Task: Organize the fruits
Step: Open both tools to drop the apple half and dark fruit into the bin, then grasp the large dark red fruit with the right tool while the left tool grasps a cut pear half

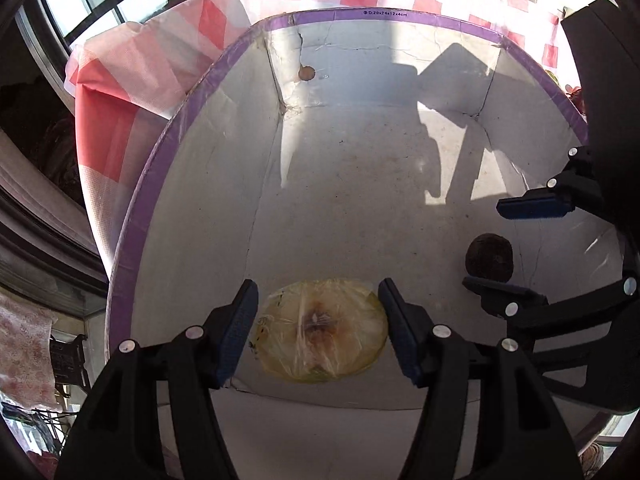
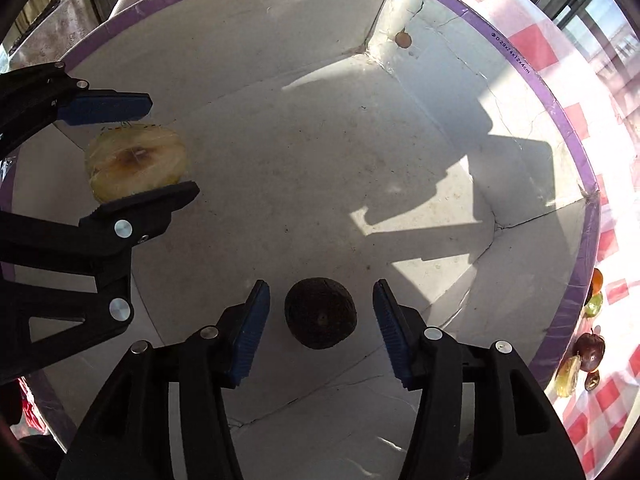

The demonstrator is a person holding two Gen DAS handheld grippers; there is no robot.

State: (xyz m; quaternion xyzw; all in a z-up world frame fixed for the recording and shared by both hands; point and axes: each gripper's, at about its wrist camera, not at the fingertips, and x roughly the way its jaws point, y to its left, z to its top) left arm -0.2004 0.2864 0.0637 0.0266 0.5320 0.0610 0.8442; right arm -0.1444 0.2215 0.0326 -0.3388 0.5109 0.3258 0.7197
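Both grippers are inside a white cardboard box with a purple rim (image 1: 140,220); the box rim also shows in the right wrist view (image 2: 576,184). My left gripper (image 1: 318,324) is open, its fingers either side of a plastic-wrapped yellow fruit slice (image 1: 322,330) that lies on the box floor. It also shows in the right wrist view (image 2: 160,148) around the slice (image 2: 134,162). My right gripper (image 2: 322,320) is open around a dark brown round fruit (image 2: 320,312) on the floor. In the left wrist view the right gripper (image 1: 492,244) brackets that fruit (image 1: 489,258).
The box stands on a red-and-white checked cloth (image 1: 120,92). Several fruits lie outside the box at the right: a dark red apple (image 2: 590,350), a yellow slice (image 2: 568,376), an orange piece (image 2: 596,280). A small brown spot (image 2: 403,39) marks the far box wall.
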